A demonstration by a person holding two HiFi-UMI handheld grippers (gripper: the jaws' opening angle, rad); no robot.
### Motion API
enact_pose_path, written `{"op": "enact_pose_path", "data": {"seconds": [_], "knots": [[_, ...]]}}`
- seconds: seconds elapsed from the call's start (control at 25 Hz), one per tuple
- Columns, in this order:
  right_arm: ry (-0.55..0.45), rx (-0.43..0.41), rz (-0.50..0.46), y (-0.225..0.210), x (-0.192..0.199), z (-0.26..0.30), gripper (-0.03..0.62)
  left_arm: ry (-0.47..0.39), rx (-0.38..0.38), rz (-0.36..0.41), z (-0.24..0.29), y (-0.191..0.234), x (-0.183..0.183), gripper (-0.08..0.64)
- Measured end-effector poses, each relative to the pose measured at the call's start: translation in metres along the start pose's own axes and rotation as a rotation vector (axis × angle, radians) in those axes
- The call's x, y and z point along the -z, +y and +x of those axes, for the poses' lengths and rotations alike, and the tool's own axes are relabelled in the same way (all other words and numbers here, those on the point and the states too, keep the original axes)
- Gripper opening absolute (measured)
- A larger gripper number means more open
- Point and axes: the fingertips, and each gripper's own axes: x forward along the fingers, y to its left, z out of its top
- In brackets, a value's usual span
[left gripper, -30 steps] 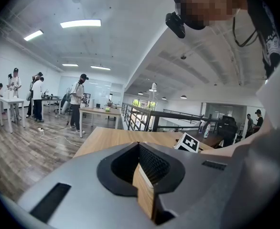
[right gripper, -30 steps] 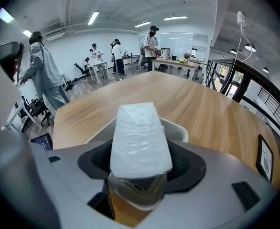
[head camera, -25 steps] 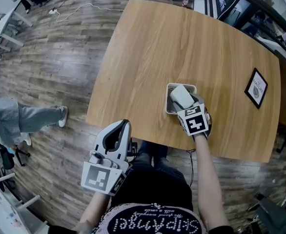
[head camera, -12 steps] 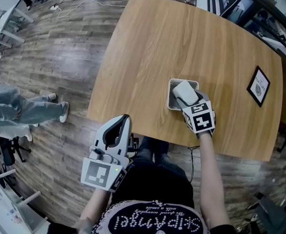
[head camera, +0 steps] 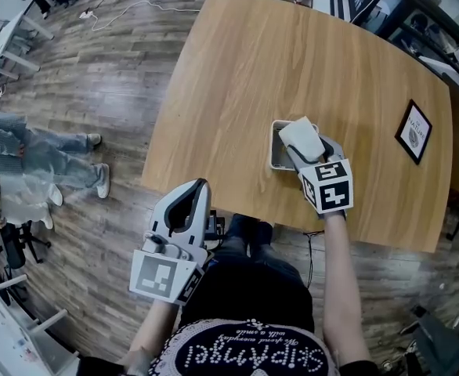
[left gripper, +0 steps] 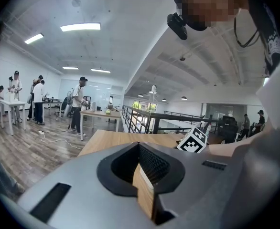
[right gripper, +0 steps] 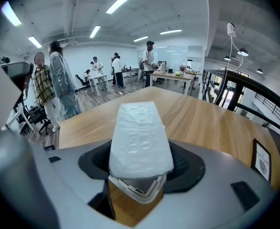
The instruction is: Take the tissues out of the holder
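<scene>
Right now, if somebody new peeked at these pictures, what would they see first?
Probably the white tissue pack, pinched by the right gripper just over its holder near the front edge of the big wooden table. Next, the left gripper, shut and empty, held out past the table's edge, and a small framed sign at the table's right side.

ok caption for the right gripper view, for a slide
Right gripper shut on the tissue pack, held above its white holder over the wooden table

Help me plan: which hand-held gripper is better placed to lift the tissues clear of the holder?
Right. The right hand-held gripper grips the tissue pack over the holder. The left hand-held gripper is shut, empty, off the table's near edge.
</scene>
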Motion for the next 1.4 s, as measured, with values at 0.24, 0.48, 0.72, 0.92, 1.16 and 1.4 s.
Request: {"op": "enact_pose_path", "data": {"seconds": [0.24,0.48,0.72,0.92,1.16,1.4], "knots": [[-0.112,0.032,0.023,-0.003,-0.028,-0.032,0.287,-0.019,0.017,0.000,-0.006,-0.006,-0.004,0.005],[-0.186,0.049,0.034,0.003,-0.043,-0.065,0.287,-0.033,0.043,0.021,-0.013,-0.013,-0.003,0.005],[-0.275,0.064,0.055,0.015,-0.053,-0.107,0.287,-0.057,0.081,0.046,-0.017,-0.024,-0.007,0.005],[-0.363,0.070,0.093,0.028,-0.061,-0.140,0.287,-0.074,0.111,0.054,-0.019,-0.032,-0.011,0.005],[-0.454,0.067,0.133,0.041,-0.061,-0.174,0.287,-0.095,0.146,0.065,-0.019,-0.045,-0.018,0.005],[-0.530,0.037,0.122,0.055,-0.055,-0.196,0.287,-0.101,0.175,0.073,-0.019,-0.055,-0.019,0.005]]}}
